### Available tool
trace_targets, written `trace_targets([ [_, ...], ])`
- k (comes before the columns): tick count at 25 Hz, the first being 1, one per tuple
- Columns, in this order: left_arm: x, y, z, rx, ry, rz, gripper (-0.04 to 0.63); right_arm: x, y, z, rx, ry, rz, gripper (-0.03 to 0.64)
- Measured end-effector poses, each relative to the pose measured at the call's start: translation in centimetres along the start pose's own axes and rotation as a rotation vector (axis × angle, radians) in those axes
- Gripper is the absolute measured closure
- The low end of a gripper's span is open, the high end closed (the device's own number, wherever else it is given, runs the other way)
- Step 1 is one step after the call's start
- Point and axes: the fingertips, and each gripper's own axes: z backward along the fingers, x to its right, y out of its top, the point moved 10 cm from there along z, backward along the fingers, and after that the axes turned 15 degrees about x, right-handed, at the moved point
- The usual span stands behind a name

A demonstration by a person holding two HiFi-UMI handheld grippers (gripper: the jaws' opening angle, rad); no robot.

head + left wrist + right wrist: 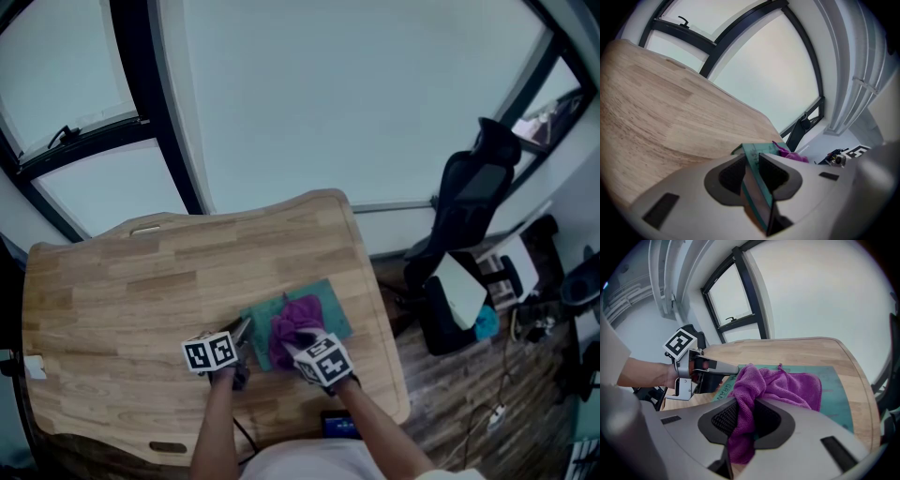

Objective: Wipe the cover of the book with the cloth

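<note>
Within right claw [746, 405], purple cloth [780, 384] atop teal book [834, 390].

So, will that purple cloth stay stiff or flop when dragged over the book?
Probably floppy: the cloth bunches where the right gripper pinches it and drapes over the book. Its fuzzy pile likely drags rather than slips, so the book may shift; the left gripper clamps its edge.
</note>
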Motion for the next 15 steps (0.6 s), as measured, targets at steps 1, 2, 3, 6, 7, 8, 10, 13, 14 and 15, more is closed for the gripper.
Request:
trace_targets([
  [1, 0.0, 0.0, 0.0, 0.0, 0.0, 0.0, 0.502, 0.0, 0.0, 0.0, 0.0, 0.001, -0.001, 0.537],
  [2, 0.0, 0.0, 0.0, 0.0, 0.0, 0.0, 0.502, 0.0, -0.1, 0.0, 0.002, 0.002, -0.002, 0.537],
  [3, 0.0, 0.0, 0.0, 0.001, 0.0, -0.001, 0.502, 0.0, -0.1, 0.0, 0.004, 0.002, -0.003, 0.537],
  [6, 0.0, 0.0, 0.0, 0.001, -0.001, -0.003, 0.503, 0.4, 0.0, 0.2, 0.008, -0.013, -0.012, 0.537],
  [7, 0.0, 0.0, 0.0, 0.001, 0.0, -0.002, 0.502, 0.5, -0.1, 0.3, 0.007, -0.015, -0.019, 0.537],
  [8, 0.0, 0.0, 0.0, 0.001, 0.001, -0.003, 0.503, 0.7, -0.1, 0.4, 0.006, -0.018, -0.025, 0.537],
  [10, 0.0, 0.0, 0.0, 0.001, 0.001, -0.003, 0.503, 1.0, -0.1, 0.5, 0.009, -0.022, -0.034, 0.538],
  [13, 0.0, 0.0, 0.0, 0.001, -0.001, -0.001, 0.502, 1.5, 0.0, 0.8, 0.017, -0.036, -0.036, 0.537],
  [14, 0.0, 0.0, 0.0, 0.001, -0.002, 0.0, 0.503, 1.6, 0.0, 0.9, 0.02, -0.037, -0.038, 0.537],
  [15, 0.0, 0.0, 0.0, 0.001, -0.003, 0.001, 0.502, 1.7, 0.0, 0.9, 0.022, -0.036, -0.04, 0.537],
])
